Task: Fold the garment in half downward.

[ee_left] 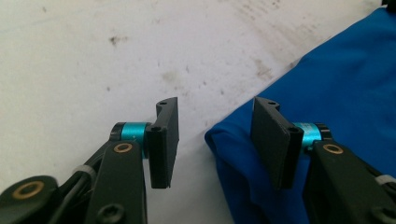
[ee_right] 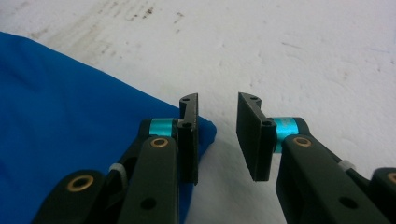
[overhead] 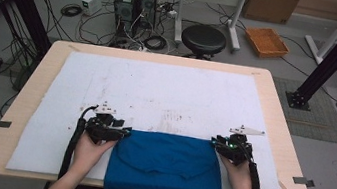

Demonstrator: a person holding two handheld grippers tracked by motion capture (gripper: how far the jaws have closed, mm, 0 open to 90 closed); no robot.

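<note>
Blue cloth [overhead: 165, 167], folded into a thick rectangle, lies at the lower centre of the high view, its near edge draped over the front of the table [overhead: 277, 95] and its far edge resting on the stained white mat [overhead: 156, 93]. A person's hands come in from the bottom of the frame, one gripper at each far corner of the fold, likely so both corners can be taken at once and the fabric kept square. The left gripper [ee_left: 212, 137] stands partly open with nothing pinched: in its own view the cloth's rounded corner sits in the gap, nearer the right-hand jaw, and neither pad presses on it. The right gripper [ee_right: 217, 135] is also apart and empty (its gap shows bare mat), the cloth's corner tucked just behind its left-hand jaw. Both tools sit low over the mat, angled toward the fold's edge. A stool [overhead: 203, 39] and cables crowd the floor at the top of the high view.
</note>
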